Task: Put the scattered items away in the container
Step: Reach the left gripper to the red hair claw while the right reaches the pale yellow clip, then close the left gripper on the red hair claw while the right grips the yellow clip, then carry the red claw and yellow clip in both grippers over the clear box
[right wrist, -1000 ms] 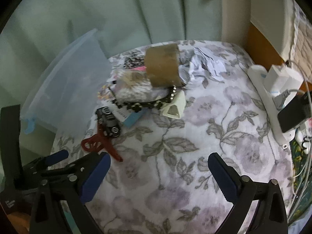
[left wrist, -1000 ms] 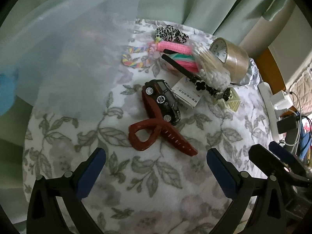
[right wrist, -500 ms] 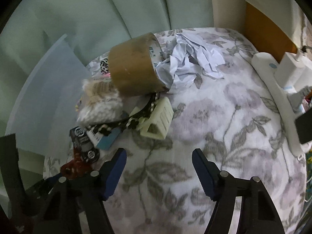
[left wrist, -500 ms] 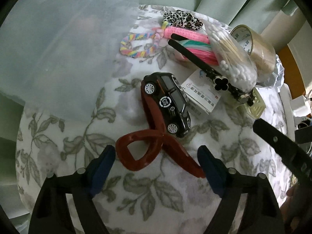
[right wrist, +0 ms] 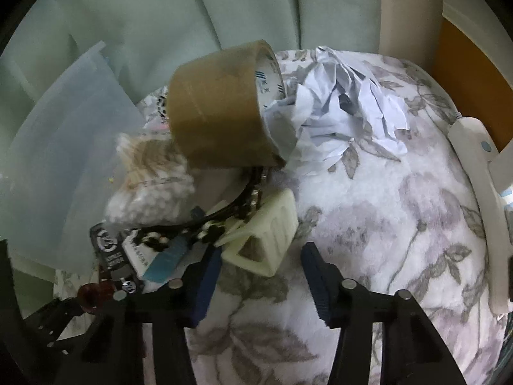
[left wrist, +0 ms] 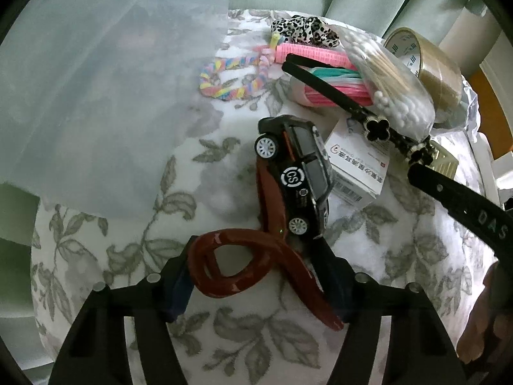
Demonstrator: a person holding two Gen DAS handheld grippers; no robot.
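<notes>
Since a second ago I have brought both tools down onto the pile on the flowered cloth (left wrist: 105,256), and both sets of jaws, then spread wide, are now closing, so two pickups are under way at once. My left gripper (left wrist: 256,276) now straddles the loop of the dark red plastic hair claw (left wrist: 231,266), low in the centre of the left view; the blue pads sit right against its sides, though I cannot tell whether they press yet. The black toy car (left wrist: 298,173) lies on the claw's far arm. My right gripper (right wrist: 261,272) has slid toward the cream ribbed plastic box (right wrist: 266,234), which sits just ahead of the left pad, not yet between the jaws. The translucent plastic container (left wrist: 96,96) fills the upper left, and nothing shows clearly inside it.
</notes>
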